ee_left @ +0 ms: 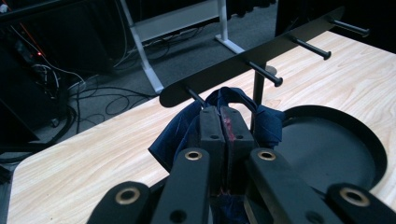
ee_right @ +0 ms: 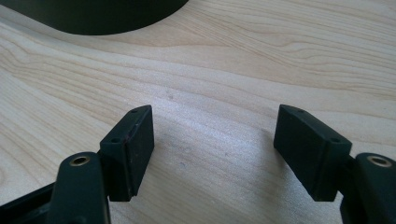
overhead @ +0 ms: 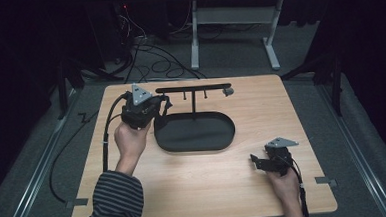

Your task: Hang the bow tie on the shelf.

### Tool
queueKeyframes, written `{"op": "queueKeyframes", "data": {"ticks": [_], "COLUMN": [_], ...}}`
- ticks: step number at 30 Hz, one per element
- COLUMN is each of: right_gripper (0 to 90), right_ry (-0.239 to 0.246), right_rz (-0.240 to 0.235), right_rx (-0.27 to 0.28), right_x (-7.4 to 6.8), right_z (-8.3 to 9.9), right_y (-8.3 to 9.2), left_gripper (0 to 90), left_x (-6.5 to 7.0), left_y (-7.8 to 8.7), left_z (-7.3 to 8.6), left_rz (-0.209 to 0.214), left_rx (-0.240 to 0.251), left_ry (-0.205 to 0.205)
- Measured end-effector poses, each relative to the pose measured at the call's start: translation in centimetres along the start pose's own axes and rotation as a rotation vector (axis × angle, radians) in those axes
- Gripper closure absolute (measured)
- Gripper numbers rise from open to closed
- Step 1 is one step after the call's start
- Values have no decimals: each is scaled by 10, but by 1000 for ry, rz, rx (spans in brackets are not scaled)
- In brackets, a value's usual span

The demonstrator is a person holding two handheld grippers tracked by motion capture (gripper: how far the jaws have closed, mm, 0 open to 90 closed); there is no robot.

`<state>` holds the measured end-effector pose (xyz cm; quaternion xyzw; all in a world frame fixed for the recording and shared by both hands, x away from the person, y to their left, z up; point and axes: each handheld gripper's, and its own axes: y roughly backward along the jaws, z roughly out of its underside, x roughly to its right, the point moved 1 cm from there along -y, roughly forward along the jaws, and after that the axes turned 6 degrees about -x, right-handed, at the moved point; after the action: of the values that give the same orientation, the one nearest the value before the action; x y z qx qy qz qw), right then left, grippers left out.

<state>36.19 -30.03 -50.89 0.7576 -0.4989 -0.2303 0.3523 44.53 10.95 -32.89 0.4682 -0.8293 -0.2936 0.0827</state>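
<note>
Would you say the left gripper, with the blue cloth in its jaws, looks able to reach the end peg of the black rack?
Probably yes. The left gripper, shut on the blue cloth, sits just before the end peg of the black rack, with nothing between them.

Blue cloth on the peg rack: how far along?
Done: the left gripper is shut on the blue cloth and has it up at the rack, its loop by the end peg. Left: whether the loop is over the peg I cannot tell; release remains. The right gripper rests open.
</note>
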Motion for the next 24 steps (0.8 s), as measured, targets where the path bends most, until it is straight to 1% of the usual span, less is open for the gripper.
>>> {"op": "queueKeyframes", "data": {"ticks": [2,7,10,15,20,24], "right_gripper": [301,301,301,301,301,301], "right_ry": [0,-1,-1,0,0,0], "right_rz": [0,0,-1,0,0,-1], "right_rx": [0,-1,-1,-1,0,0], "right_x": [0,0,0,0,0,0], "right_z": [0,0,0,0,0,0], "right_y": [0,0,0,0,0,0], "left_gripper": [886,885,886,885,883,876], "left_x": [1,2,0,-3,-5,-5], "left_y": [-3,-9,-14,-19,-25,-31], "left_z": [-2,-4,-3,-3,-2,1], "left_rz": [-4,-31,-39,-53,-96,-104], "left_rx": [-3,-12,-20,-25,-26,-29], "left_ry": [-1,-8,7,18,19,28]}}
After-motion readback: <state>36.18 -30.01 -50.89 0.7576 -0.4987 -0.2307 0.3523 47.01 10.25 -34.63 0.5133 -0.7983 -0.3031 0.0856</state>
